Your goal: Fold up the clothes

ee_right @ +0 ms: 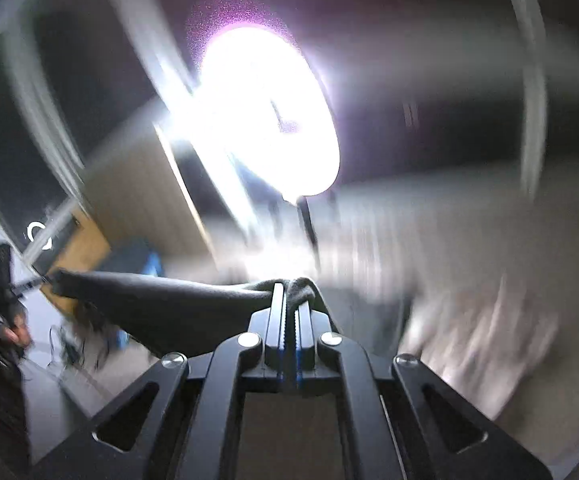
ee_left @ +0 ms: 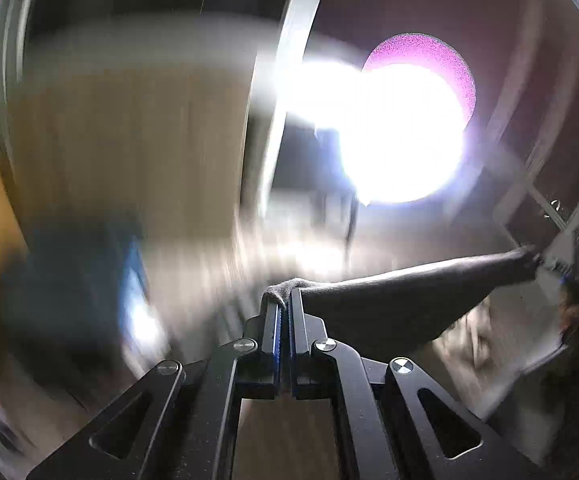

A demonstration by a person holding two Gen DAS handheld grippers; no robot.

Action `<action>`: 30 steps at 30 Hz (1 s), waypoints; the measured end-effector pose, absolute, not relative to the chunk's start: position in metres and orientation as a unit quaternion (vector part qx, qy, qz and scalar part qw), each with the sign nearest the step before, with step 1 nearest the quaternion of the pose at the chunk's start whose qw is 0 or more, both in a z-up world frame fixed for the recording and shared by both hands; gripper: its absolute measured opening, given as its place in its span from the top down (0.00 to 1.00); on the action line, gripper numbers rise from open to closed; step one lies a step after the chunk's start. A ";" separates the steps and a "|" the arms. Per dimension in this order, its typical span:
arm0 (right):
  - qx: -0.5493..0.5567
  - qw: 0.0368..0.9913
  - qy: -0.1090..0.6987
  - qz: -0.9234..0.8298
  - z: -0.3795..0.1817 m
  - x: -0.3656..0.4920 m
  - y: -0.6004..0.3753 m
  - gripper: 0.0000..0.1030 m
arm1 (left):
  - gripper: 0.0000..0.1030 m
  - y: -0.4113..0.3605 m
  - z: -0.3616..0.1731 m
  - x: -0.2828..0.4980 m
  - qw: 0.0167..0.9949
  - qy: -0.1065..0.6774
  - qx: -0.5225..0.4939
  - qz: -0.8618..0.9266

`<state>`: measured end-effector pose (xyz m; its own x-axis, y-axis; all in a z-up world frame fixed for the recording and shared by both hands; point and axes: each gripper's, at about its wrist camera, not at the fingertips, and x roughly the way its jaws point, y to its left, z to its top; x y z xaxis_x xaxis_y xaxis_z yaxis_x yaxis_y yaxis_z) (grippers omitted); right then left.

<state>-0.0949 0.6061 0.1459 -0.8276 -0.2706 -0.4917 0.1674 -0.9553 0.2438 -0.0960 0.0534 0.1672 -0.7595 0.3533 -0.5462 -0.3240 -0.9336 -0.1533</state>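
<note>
Dark cloth (ee_left: 389, 300) hangs stretched in the air between 2 grippers: the left gripper (ee_left: 284, 300) has its fingers pinching one bunched corner, the right gripper (ee_right: 289, 300) pinches the other end, under a glaring lamp (ee_right: 265, 120).

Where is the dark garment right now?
The dark garment is stretched in the air between the two tools: left tool pinches one end, right tool the other.
</note>
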 end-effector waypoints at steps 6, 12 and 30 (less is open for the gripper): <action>0.201 0.116 -0.029 -0.972 0.249 -0.031 0.584 0.97 | 0.98 0.043 0.278 -0.006 0.184 0.047 -0.199 0.961; 0.276 0.123 -0.041 -0.952 0.148 0.015 0.572 0.97 | 0.98 0.035 0.197 0.037 0.189 0.074 -0.273 0.940; 0.568 0.037 -0.155 -0.807 -0.243 0.100 0.567 0.97 | 0.98 0.025 -0.223 0.109 0.225 -0.002 -0.606 0.763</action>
